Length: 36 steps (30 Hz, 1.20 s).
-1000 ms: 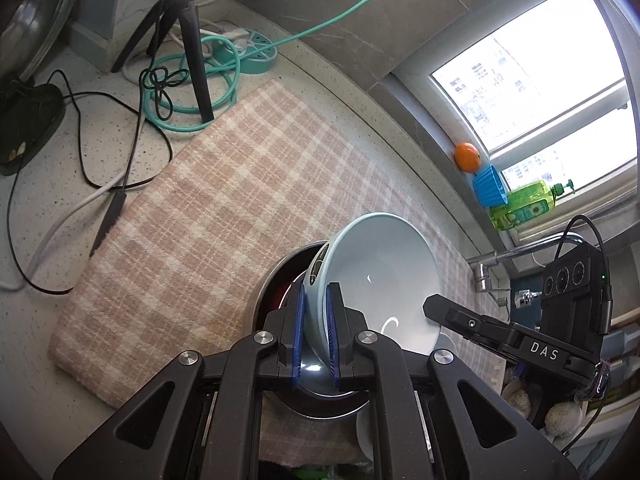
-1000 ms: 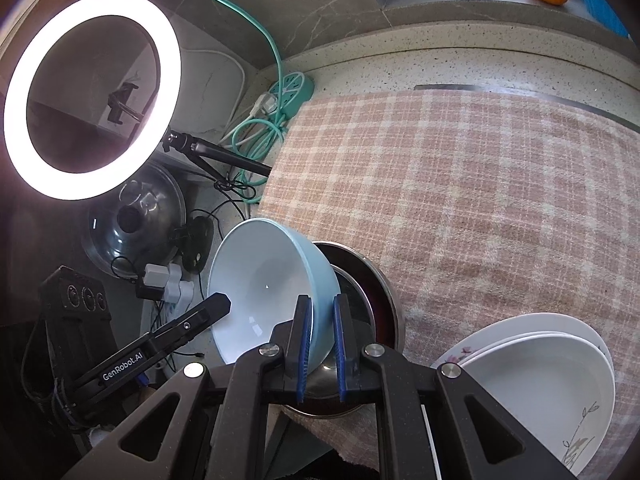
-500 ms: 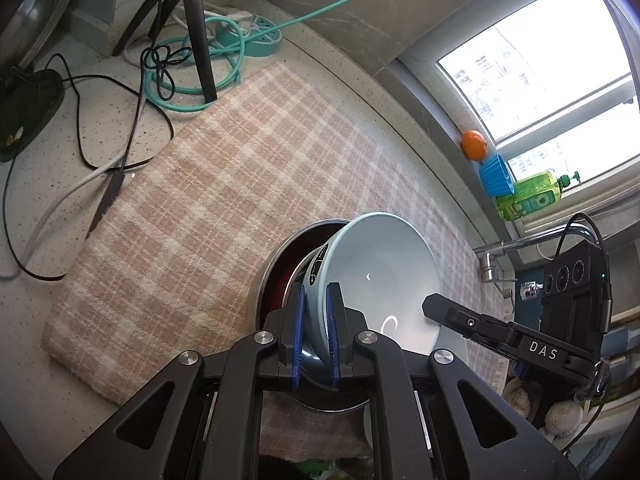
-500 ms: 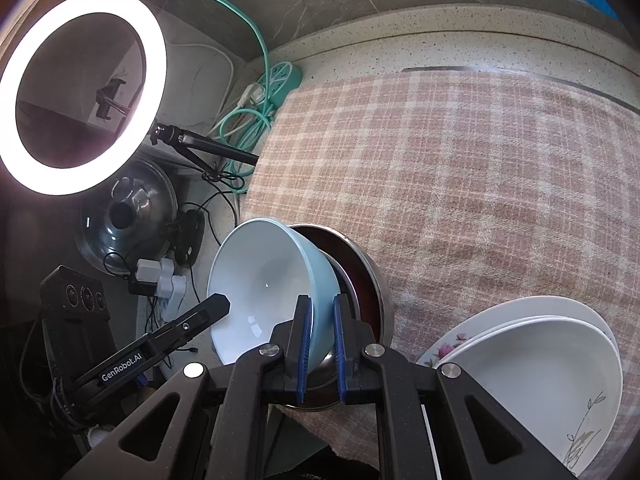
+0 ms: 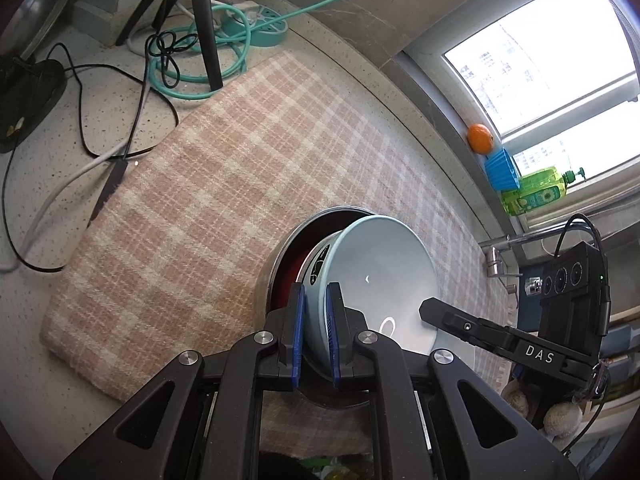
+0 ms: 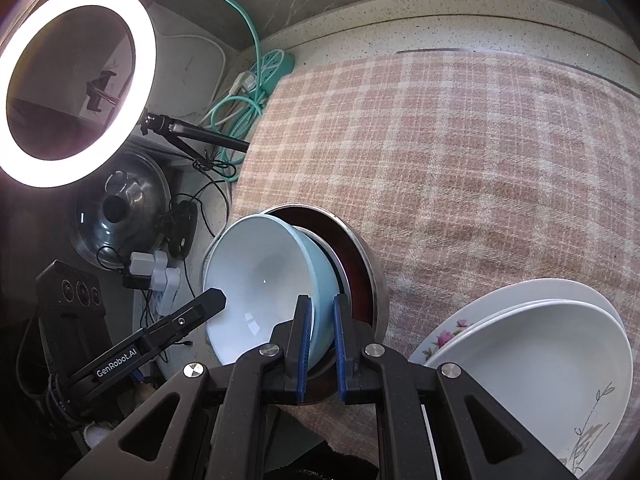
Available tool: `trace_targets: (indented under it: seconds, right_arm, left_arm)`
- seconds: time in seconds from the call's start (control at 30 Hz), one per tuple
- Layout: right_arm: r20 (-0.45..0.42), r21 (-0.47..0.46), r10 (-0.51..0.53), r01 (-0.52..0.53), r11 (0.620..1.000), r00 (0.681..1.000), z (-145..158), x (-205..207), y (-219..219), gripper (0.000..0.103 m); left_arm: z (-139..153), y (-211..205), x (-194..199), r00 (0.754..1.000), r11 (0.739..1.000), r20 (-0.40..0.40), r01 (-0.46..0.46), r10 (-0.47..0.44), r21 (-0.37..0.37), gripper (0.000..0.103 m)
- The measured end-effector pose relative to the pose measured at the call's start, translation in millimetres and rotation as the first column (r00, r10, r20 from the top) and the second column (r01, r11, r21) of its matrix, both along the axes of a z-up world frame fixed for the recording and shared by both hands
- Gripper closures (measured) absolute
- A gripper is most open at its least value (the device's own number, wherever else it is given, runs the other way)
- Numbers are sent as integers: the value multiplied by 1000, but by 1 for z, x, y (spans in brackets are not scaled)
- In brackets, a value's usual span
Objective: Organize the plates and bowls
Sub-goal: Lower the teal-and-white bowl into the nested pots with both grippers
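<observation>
A pale blue bowl [image 5: 376, 276] [image 6: 260, 280] hangs tilted over a steel bowl with a dark red inside [image 5: 292, 248] [image 6: 360, 252], which stands on the plaid cloth. My left gripper [image 5: 316, 304] is shut on the blue bowl's rim on one side. My right gripper [image 6: 322, 312] is shut on the rim on the opposite side. Each view shows the other gripper's black finger reaching to the bowl's far rim. Two white plates [image 6: 532, 344] lie stacked on the cloth to the right of the steel bowl; the lower one has a flower print.
The pink plaid cloth [image 5: 224, 184] covers a speckled counter. At its far end are a tripod [image 5: 204, 28], teal cable and power strip [image 5: 264, 28], loose black wires and a lit ring light [image 6: 76, 80]. A pot lid [image 6: 120, 208] leans nearby. An orange [image 5: 480, 138] and bottles sit on the windowsill.
Both grippers keep the same hold on the blue bowl over the steel bowl. The views have drifted only slightly.
</observation>
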State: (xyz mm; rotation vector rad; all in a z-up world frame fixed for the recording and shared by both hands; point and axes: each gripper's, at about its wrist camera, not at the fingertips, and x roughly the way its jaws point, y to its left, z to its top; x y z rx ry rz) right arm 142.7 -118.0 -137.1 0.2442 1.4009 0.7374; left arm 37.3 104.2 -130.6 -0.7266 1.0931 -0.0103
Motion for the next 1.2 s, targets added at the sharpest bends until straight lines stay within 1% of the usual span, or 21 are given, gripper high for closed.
trace_targets:
  seconds: [0.2, 0.53, 0.63, 0.83, 1.07, 1.2]
  right_arm:
    - [-7, -6, -2, 2, 1000, 1000, -5, -1, -1, 93]
    - [-13, -4, -4, 4, 1000, 1000, -7, 0, -2, 93]
    - [-15, -1, -3, 3, 1000, 1000, -8, 0, -2, 91]
    - [-12, 1, -4, 4, 1000, 1000, -5, -2, -2, 91]
    - [-2, 13, -4, 4, 1000, 1000, 1, -3, -5, 91]
    - [12, 28, -23, 22, 999, 1000, 4, -5, -11, 90]
  left_arm:
    - [-6, 1, 0, 1000, 1000, -10, 1, -1, -10, 94]
    - [-5, 0, 0, 1000, 1000, -8, 8, -8, -7, 94]
    - [-5, -1, -1, 1000, 1000, -8, 14, -14, -3, 94]
    - [-4, -2, -1, 1000, 1000, -8, 20, -20, 6, 94]
    - [3, -1, -3, 1000, 999, 12, 29, -29, 21, 94]
    - [8, 2, -7, 999, 999, 24, 31, -31, 30, 94]
